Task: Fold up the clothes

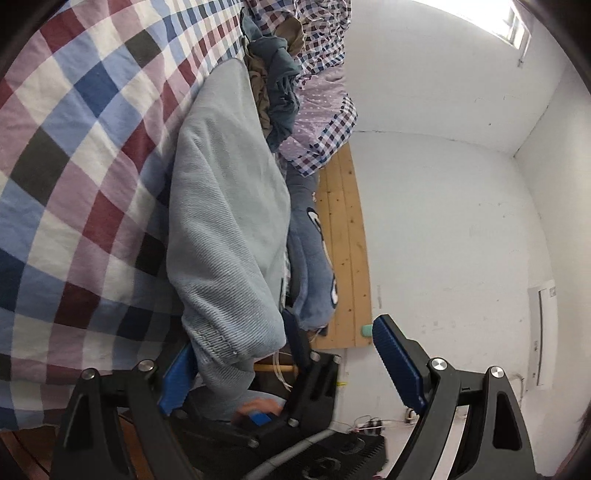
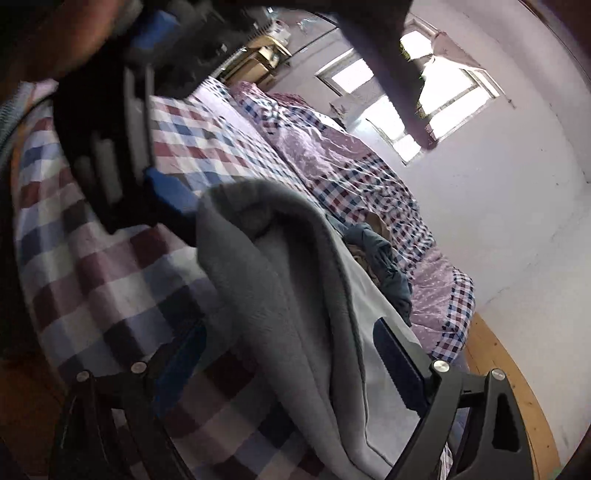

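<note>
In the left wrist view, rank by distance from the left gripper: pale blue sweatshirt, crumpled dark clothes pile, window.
From the left gripper:
1. Pale blue ribbed sweatshirt, between its fingers on the checked bed.
2. Crumpled pile of dark teal and olive clothes, beyond the sweatshirt.
3. Window, top right corner.

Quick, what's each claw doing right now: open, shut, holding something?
Left claw: open, the light blue sweater lying against one finger.
Right claw: open, with the sweater draped between its fingers.

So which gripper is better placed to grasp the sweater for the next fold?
Probably the right gripper: the grey sweater fills the gap between its open fingers. The left gripper, also open, has it only beside one finger.
</note>
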Demonstrator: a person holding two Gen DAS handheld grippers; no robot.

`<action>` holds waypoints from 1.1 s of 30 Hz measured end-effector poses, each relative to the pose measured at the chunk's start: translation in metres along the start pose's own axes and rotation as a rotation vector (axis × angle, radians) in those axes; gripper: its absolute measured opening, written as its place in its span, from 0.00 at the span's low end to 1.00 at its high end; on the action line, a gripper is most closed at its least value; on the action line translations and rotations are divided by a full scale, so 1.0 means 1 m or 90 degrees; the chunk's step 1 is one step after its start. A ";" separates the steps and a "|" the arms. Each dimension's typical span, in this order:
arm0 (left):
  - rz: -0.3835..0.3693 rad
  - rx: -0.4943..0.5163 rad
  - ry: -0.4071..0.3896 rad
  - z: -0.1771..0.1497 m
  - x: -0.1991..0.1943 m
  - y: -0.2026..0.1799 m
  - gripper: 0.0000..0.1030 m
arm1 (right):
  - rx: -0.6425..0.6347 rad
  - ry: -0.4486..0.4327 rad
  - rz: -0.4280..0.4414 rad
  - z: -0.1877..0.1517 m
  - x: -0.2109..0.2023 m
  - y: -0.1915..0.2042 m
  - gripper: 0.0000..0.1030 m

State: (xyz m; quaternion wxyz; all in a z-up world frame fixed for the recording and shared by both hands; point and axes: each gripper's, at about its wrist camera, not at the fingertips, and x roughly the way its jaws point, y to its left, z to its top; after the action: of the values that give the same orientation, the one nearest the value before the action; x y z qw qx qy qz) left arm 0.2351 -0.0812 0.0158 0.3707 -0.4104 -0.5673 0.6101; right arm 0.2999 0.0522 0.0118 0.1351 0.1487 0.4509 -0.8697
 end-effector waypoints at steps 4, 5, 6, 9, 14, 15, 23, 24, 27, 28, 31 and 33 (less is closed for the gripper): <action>0.001 -0.002 -0.001 0.008 0.003 0.001 0.88 | 0.016 -0.011 -0.018 0.006 0.004 -0.004 0.76; 0.002 -0.003 -0.001 0.010 0.003 0.001 0.88 | 0.018 -0.012 -0.011 0.008 0.005 -0.006 0.68; 0.003 -0.004 -0.001 0.012 0.003 0.002 0.88 | 0.019 -0.010 0.006 0.008 0.006 -0.007 0.62; 0.007 -0.008 -0.002 0.018 0.003 0.004 0.88 | 0.019 -0.001 0.038 0.010 0.009 -0.006 0.51; 0.017 -0.027 -0.002 0.027 0.003 0.011 0.88 | 0.073 0.000 0.064 0.013 0.004 -0.023 0.40; 0.025 -0.035 -0.001 0.029 0.005 0.014 0.88 | 0.089 -0.006 0.065 0.015 0.002 -0.029 0.40; 0.074 -0.001 0.017 0.053 0.033 0.009 0.88 | 0.142 -0.028 0.067 0.017 -0.006 -0.058 0.39; 0.079 0.008 0.024 0.058 0.038 0.007 0.88 | 0.144 -0.029 0.069 0.017 -0.005 -0.059 0.39; 0.098 0.028 0.046 0.076 0.055 0.003 0.88 | 0.152 -0.032 0.073 0.013 -0.012 -0.061 0.39; 0.110 0.035 0.053 0.083 0.060 0.002 0.88 | 0.157 -0.033 0.074 0.013 -0.012 -0.062 0.39; 0.135 0.049 0.069 0.102 0.071 0.002 0.88 | 0.168 -0.037 0.079 0.009 -0.017 -0.065 0.39; 0.136 0.053 0.077 0.113 0.075 0.003 0.87 | 0.173 -0.037 0.080 0.008 -0.018 -0.067 0.39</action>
State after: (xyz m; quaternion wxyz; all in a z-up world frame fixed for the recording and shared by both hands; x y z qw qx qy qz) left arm 0.1020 -0.0563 0.0088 0.3541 -0.4889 -0.4710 0.6433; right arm 0.2904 0.0848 0.0726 0.1809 0.1681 0.3149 -0.9164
